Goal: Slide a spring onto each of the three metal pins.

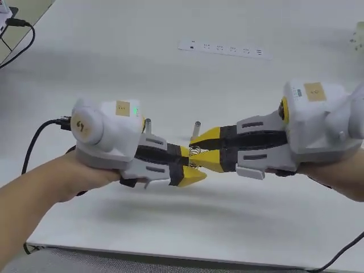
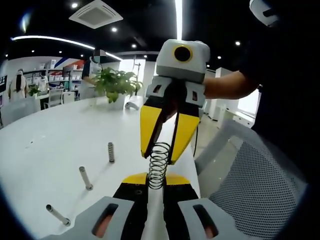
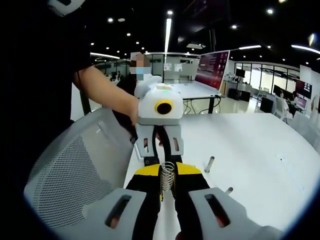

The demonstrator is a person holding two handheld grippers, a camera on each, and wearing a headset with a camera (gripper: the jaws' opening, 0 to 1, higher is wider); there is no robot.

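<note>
A small metal spring (image 1: 195, 150) hangs between the two grippers, which meet tip to tip above the white table (image 1: 170, 74). My left gripper (image 1: 190, 165) comes in from the left and my right gripper (image 1: 193, 152) from the right. In the left gripper view the spring (image 2: 159, 165) has its near end between my left gripper's (image 2: 150, 180) yellow tips and its far end between the right gripper's (image 2: 161, 156) tips. In the right gripper view the spring (image 3: 167, 176) sits between my right gripper's (image 3: 167, 172) jaws. One pin (image 2: 111, 152) carries a spring; two pins (image 2: 85, 178) (image 2: 57, 215) stand bare.
Two pins (image 1: 148, 125) (image 1: 197, 126) stand on the table just behind the grippers. A white power strip (image 1: 224, 49) lies at the back and a black cable (image 1: 23, 34) at the far left. A mesh chair (image 2: 250, 185) stands beside the table edge.
</note>
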